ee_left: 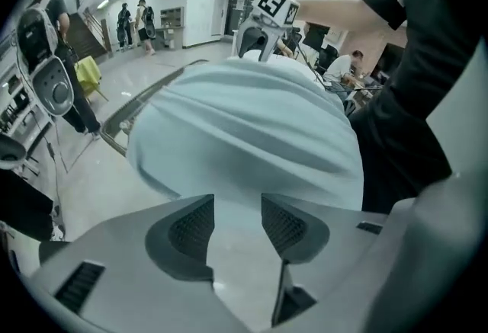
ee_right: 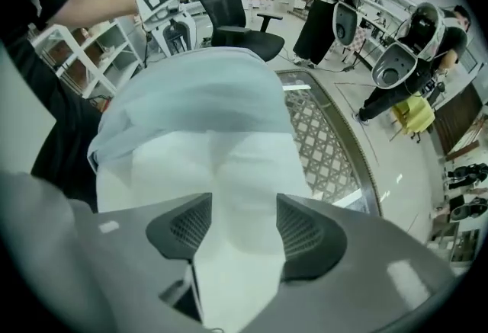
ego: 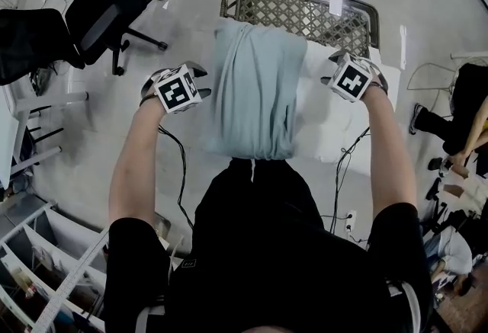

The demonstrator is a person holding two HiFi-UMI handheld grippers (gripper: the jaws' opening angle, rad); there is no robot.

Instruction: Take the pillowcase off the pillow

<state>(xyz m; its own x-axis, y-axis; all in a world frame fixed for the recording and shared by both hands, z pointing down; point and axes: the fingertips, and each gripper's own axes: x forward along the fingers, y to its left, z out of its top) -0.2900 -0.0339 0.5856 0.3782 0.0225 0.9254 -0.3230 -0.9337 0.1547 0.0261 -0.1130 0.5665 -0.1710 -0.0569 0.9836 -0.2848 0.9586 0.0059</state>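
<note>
Now, the pillowcase (ego: 252, 88) is only partly off. It lies bunched over the left and middle of the pillow (ego: 329, 122), whose bare white side shows to the right. The bundle runs from our chest out to the wicker frame (ego: 305, 15). Neither tool grips anything. The left gripper (ee_left: 238, 209) hangs over the blue cloth with its fingers (ee_left: 191, 228) spread, and the right gripper (ee_right: 244, 209) hangs over the white pillow with its fingers (ee_right: 301, 232) spread too.

To do this step well, we judge the left should come down and pinch a fold of blue cloth alone (not the stuffing under it). The right should clamp the bare pillow corner and hold it back. Then we pull the two apart along the pillow's length, so the cloth slides off and does not drag the pillow with it.

By our count there is one pillow, one pillowcase, two grippers, one wicker frame, and one office chair (ego: 107, 8) off to the left.
</note>
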